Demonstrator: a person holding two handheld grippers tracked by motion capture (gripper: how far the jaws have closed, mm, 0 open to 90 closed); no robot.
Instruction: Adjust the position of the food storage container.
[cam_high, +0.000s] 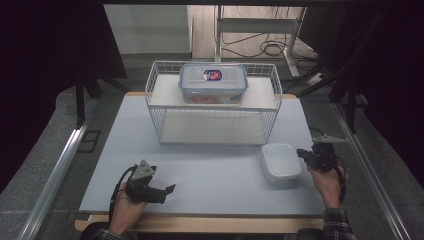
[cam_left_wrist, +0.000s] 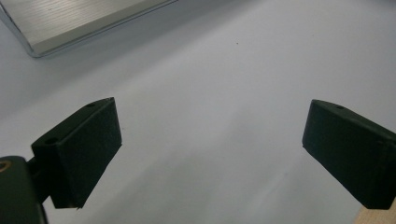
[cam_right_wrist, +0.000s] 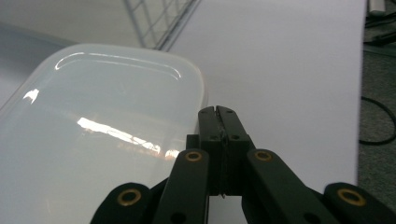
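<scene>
A shallow white plastic container lies on the table at the right; in the right gripper view this container is glossy and close. My right gripper sits at its right edge, and the right gripper has its jaws pressed together with nothing seen between them. Low over the front left of the table, my left gripper points right. The left gripper stands wide open over bare tabletop. A clear lidded box with a blue-red label rests on top of a white wire rack.
The pale grey table has a wooden front edge. The wire rack stands at the back centre; its lower shelf corner and its mesh show in the gripper views. Cables lie on the floor beyond the right edge.
</scene>
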